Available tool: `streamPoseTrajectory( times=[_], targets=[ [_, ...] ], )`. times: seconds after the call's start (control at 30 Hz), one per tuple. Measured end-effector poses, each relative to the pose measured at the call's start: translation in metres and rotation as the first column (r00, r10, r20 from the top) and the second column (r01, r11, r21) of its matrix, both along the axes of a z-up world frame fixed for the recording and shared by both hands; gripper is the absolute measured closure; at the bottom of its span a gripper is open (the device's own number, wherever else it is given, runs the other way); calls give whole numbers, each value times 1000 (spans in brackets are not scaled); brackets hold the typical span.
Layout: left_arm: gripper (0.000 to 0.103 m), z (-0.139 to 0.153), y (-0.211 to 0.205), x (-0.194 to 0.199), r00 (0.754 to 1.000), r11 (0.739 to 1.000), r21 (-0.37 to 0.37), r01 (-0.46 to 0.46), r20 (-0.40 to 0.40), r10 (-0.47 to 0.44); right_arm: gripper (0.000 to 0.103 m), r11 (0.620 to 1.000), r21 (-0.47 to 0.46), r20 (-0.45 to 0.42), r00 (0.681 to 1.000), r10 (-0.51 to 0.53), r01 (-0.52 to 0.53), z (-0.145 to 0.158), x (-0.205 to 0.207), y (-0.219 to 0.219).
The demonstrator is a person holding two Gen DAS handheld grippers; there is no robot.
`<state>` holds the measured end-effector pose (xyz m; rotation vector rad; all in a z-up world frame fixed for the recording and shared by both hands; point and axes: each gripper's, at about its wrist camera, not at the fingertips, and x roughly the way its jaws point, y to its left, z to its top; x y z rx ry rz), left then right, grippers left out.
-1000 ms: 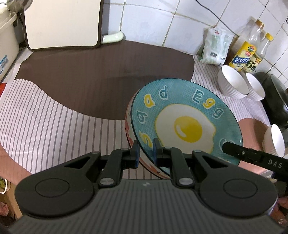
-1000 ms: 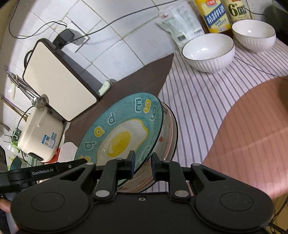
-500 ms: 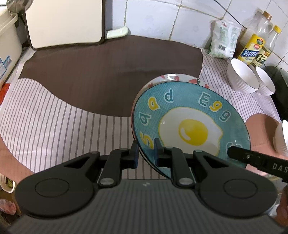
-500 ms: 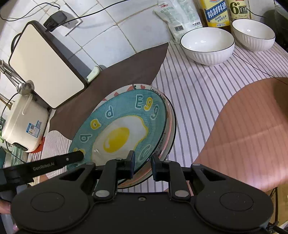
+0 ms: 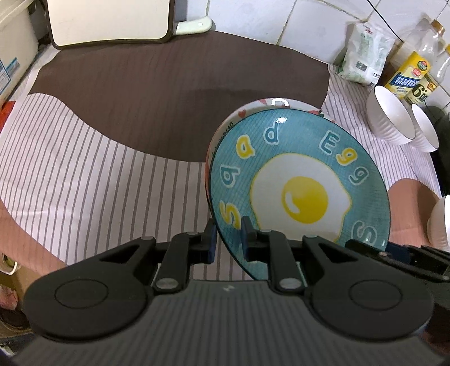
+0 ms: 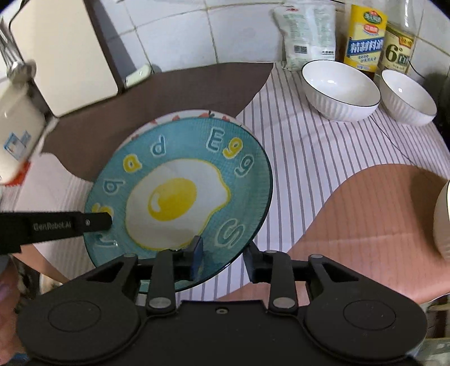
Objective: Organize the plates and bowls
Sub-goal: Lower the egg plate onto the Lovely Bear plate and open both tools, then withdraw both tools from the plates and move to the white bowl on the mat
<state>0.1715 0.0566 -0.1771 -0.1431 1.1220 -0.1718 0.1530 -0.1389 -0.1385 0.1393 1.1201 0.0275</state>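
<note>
A tiled kitchen wall (image 6: 174, 28) backs the worktop (image 5: 84, 174), which is covered by a striped cloth with brown and pink patches. In the left wrist view a cream board (image 5: 109, 22) leans on the wall at 11 o'clock, with a cooker (image 5: 14, 50) at the far left edge. A white packet (image 6: 309, 31) and two oil bottles (image 6: 365, 36) stand against the wall at 1 o'clock in the right wrist view.

The egg plate (image 5: 298, 185), teal with a fried-egg print and lettering, sits tilted on a second plate (image 5: 275, 102) whose white patterned rim shows only along the far edge. Both lie near the worktop centre, at the brown patch's edge.

The left gripper (image 5: 227, 239) is clenched on the egg plate's rim at the plate's 7 o'clock, one finger under and one on top. The right gripper (image 6: 222, 259) is released: its jaws stand wide apart, the left finger (image 6: 197, 253) lying over the plate's near rim, the other clear of the rim beside it. Whether that finger touches the plate cannot be told.

Two white bowls (image 6: 340, 90) (image 6: 407, 95) sit side by side, just apart, at 1 o'clock on the stripes in front of the bottles. A third bowl (image 6: 443, 222) is partly cut off at 3 o'clock on the pink patch.
</note>
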Motion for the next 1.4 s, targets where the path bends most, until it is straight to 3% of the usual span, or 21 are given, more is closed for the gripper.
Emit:
streamPoseTrajectory(
  times=[0.3, 0.63, 0.77, 0.87, 1.17, 1.4],
  targets=[
    [86, -1, -8, -1, 1000, 999, 36, -7, 4, 6, 60, 999, -38, 4, 1000, 14, -14, -3, 4, 6],
    [80, 9, -12, -9, 999, 996, 78, -29, 33, 27, 59, 992, -94, 98, 991, 89, -80, 4, -9, 3],
    [77, 26, -13, -19, 998, 996, 85, 10, 56, -15, 59, 995, -54, 176, 980, 95, -87, 19, -23, -9],
    [68, 42, -14, -30, 996, 996, 77, 37, 81, -43, 59, 994, -44, 252, 962, 107, -99, 39, -37, -17],
    [53, 92, -30, -68, 982, 991, 75, 114, 145, -124, 56, 993, -74, 404, 908, 112, -90, 103, -85, -38],
    [44, 121, -48, -98, 965, 979, 89, 185, 171, -198, 51, 985, -148, 466, 873, 146, -86, 128, -124, -50]
  ],
)
